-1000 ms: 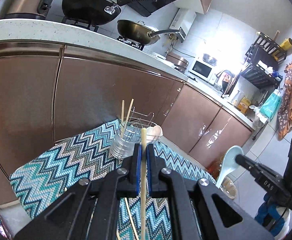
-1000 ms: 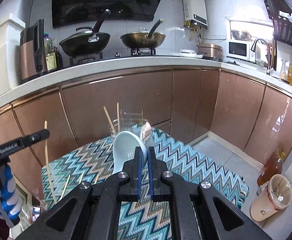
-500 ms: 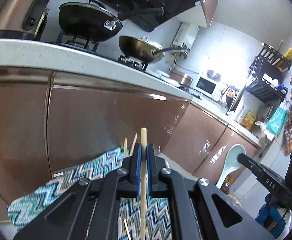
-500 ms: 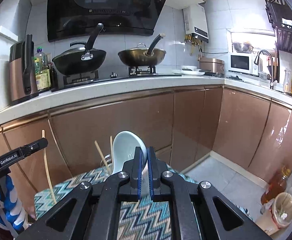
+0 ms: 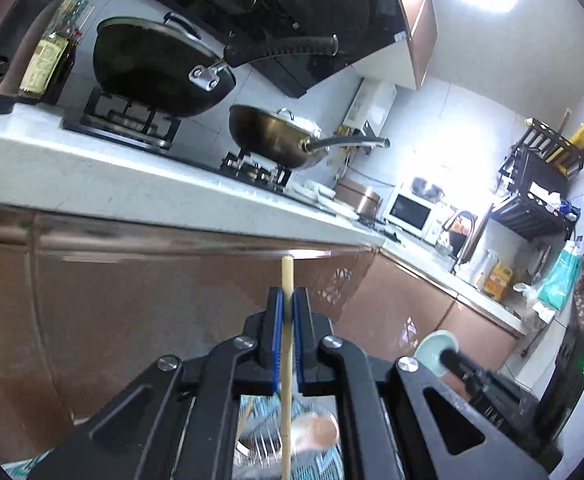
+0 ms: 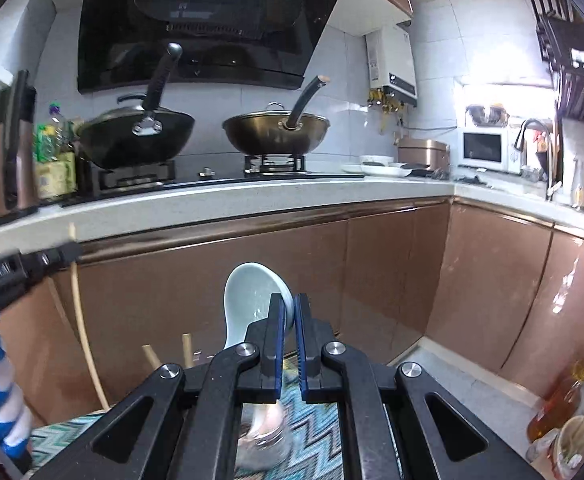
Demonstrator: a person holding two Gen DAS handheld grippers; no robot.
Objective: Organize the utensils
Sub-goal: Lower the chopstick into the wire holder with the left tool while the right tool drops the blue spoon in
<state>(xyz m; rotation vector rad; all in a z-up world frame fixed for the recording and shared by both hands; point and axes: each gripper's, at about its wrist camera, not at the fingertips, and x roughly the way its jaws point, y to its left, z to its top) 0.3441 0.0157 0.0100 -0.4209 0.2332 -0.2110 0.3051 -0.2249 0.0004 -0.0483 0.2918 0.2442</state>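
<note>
1. The left gripper (image 5: pixel 286 310) is closed tight on a chopstick (image 5: pixel 287 364).
2. The right gripper (image 6: pixel 287 316) pinches a spoon (image 6: pixel 247 300).
3. Below sits the holder (image 5: pixel 263 446); each should go down straight and slow.

Black fingers (image 5: pixel 275 344), blue pads (image 6: pixel 277 344), silver screws (image 6: pixel 243 349).

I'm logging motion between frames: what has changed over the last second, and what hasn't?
Both grippers have lifted: the zigzag mat and the utensil holder have dropped to the bottom of each view, and the countertop now sits lower. Nothing was picked up or released. The left gripper stays shut on the chopstick, and the right gripper stays shut on the pale blue spoon.
</note>
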